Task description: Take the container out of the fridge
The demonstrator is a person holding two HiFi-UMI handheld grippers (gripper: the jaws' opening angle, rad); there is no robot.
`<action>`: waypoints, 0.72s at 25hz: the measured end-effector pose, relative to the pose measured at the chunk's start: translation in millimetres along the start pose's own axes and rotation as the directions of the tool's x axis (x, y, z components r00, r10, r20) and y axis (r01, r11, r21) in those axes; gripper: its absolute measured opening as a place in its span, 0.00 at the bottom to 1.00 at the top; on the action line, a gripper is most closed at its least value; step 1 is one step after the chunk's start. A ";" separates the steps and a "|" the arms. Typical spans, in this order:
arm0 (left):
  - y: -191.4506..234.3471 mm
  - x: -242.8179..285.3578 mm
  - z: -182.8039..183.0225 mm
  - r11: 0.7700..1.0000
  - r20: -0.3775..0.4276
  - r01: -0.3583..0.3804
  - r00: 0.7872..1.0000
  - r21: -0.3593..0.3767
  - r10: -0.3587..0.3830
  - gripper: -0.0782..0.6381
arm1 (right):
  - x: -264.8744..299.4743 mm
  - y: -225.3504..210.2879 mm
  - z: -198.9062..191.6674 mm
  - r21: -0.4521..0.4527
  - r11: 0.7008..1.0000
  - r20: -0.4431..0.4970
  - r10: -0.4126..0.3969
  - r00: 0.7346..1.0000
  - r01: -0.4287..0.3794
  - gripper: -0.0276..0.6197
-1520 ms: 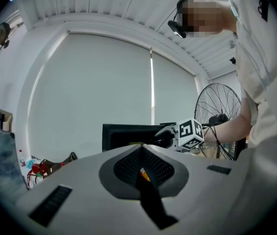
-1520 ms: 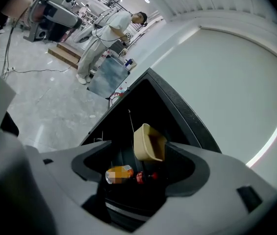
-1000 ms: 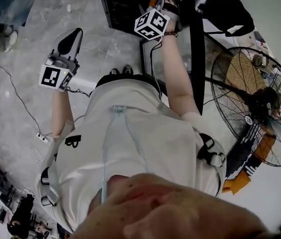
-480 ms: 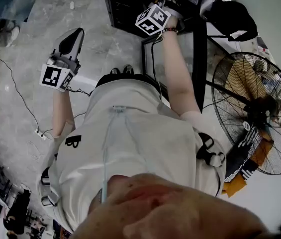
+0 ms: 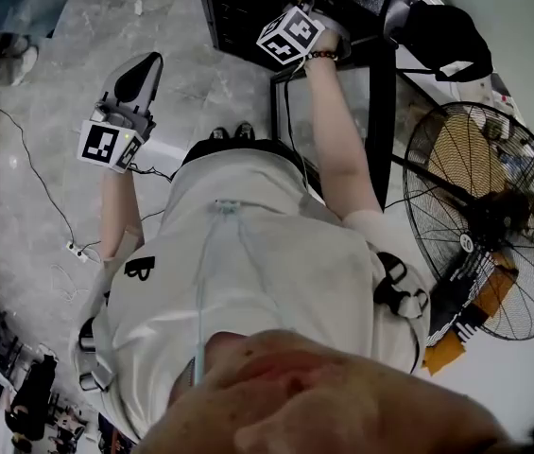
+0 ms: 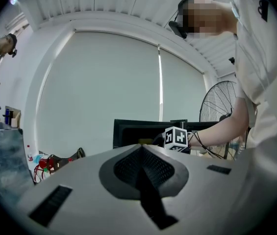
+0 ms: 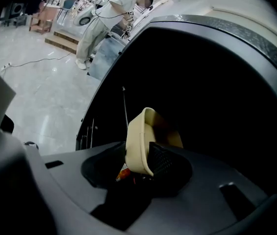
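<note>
Evidently right claw (image 7: 138, 169), jaws just now closing inside the black fridge cabinet (image 7: 212, 92), pinches the cream plastic container (image 7: 139, 136) at frame centre for withdrawal; left claw (image 6: 143, 173) pressed together, empty, idle.

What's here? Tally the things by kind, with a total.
Cream container: 1
Grippers: 2, the left gripper and the right gripper, its fingers having just been closing on the container's wall
Fridge: 1
Fan: 1
Total: 5
</note>
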State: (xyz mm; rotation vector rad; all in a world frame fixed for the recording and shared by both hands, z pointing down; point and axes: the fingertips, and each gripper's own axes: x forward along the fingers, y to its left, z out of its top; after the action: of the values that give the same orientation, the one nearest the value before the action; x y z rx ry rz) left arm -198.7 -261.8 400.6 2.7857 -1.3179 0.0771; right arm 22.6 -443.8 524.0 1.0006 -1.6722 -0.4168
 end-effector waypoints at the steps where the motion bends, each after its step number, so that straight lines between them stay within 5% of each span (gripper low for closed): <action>1: 0.3 0.8 -0.2 1.000 -0.001 0.000 1.000 -0.001 0.000 0.12 | 0.8 -0.8 -0.1 -0.002 1.000 -0.001 0.000 1.000 0.000 0.28; 18: 11.5 1.8 3.0 1.000 0.008 -0.001 1.000 -0.018 0.001 0.12 | 0.3 3.7 2.6 -0.022 0.995 -0.036 0.093 0.995 -0.094 0.09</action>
State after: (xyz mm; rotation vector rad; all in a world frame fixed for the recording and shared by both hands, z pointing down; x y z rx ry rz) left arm -206.4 -270.7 398.1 2.7735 -1.3149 0.0543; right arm 18.8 -442.4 525.9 0.9038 -1.6718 -0.3542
